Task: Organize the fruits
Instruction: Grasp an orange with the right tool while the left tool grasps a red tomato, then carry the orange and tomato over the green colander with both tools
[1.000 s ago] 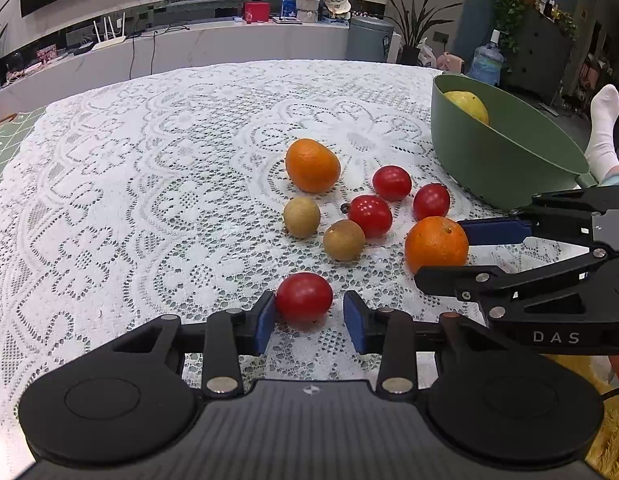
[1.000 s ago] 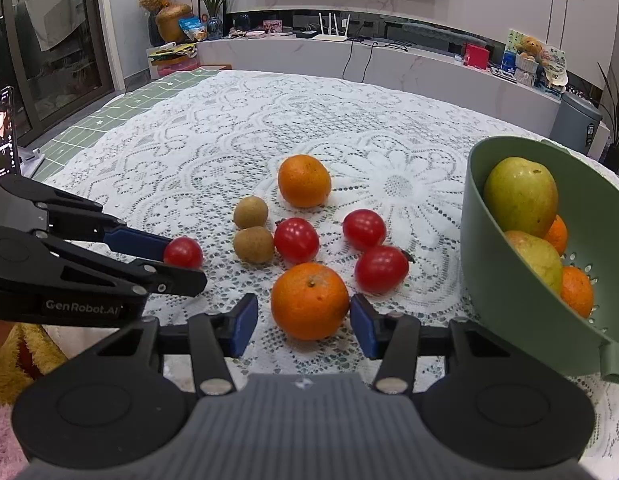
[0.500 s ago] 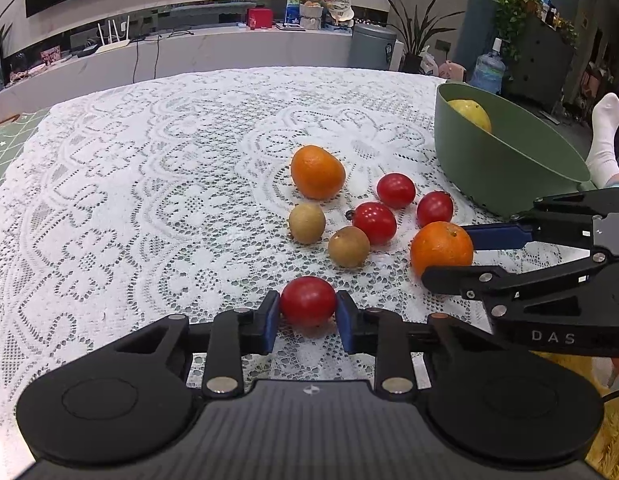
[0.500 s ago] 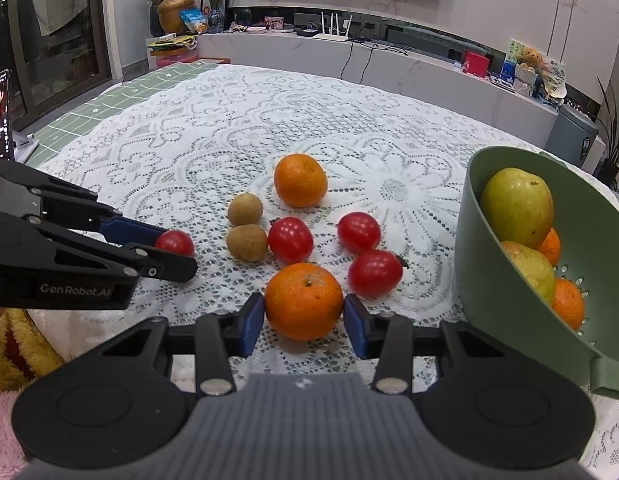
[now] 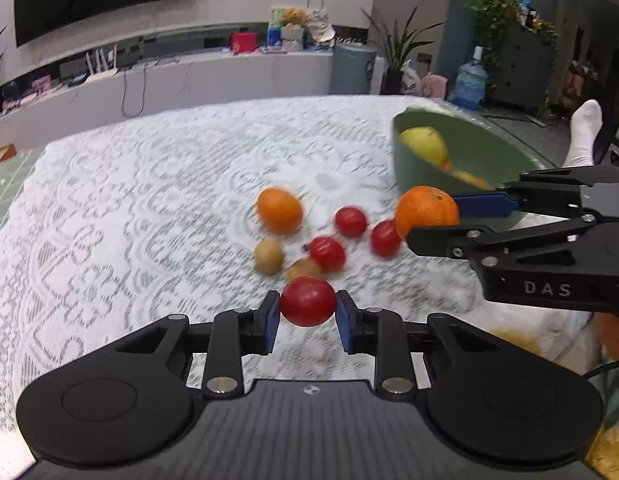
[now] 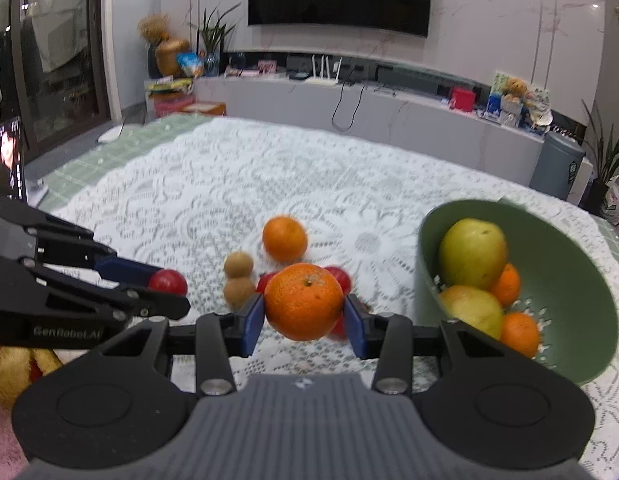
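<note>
L gripper (image 5: 308, 322) pinches 1 red tomato (image 5: 308, 301), blue pads tight on both sides, fruit lifted clear of the lace cloth (image 5: 129, 216). R gripper (image 6: 304, 320) clamps 1 orange (image 6: 304, 301) the same way, also off the cloth, near the green bowl (image 6: 581, 280). Jaws on both have just been closing, each with its fruit between them.

On the cloth: 1 orange (image 5: 279, 210), 3 red tomatoes (image 5: 350, 222), 2 small brown fruits (image 5: 268, 256), bunched together between grippers & bowl. In the R view the held orange hides most of the tomatoes.

Bowl holds 2 yellow-green fruits (image 6: 472, 254) and 2 oranges (image 6: 519, 334); more underneath can't be told. Bowl rim cut off by the R gripper in the L view. Cloth & loose fruit are motion-blurred.
</note>
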Tool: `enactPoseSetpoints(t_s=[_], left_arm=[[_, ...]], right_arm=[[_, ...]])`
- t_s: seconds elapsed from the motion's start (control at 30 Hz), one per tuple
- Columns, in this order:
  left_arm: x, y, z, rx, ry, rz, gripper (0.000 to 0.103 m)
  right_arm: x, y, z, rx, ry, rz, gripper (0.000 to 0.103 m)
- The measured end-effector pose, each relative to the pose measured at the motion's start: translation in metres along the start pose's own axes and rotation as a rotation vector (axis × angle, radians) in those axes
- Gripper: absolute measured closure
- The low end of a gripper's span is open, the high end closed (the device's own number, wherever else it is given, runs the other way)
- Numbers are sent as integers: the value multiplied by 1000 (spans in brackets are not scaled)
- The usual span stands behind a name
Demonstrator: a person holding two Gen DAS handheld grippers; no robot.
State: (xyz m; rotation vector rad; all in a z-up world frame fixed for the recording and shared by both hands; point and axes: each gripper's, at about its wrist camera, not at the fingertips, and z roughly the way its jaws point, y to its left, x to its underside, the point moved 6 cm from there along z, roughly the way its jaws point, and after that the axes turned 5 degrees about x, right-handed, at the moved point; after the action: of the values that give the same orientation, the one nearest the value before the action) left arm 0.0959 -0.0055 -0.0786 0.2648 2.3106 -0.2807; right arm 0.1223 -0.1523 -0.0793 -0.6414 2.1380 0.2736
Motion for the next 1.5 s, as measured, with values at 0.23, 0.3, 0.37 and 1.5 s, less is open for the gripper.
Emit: enactPoseSetpoints(t_s=[0.23,0.3,0.37,1.5], left_arm=[[-33,-39,-9,36,-56,102,70],[-44,-50,-8,52,-67,120,70],[-56,-62,-6,63,-77,146,70],[-104,-148,139,287,234,204,70]], right_arm=[[-14,-29,-26,40,-79,58,62],[-18,-39,-32,58,-96,70,62],[-20,-50,-37,76,-111,83,62],[-19,-193,36,144,253,102,62]])
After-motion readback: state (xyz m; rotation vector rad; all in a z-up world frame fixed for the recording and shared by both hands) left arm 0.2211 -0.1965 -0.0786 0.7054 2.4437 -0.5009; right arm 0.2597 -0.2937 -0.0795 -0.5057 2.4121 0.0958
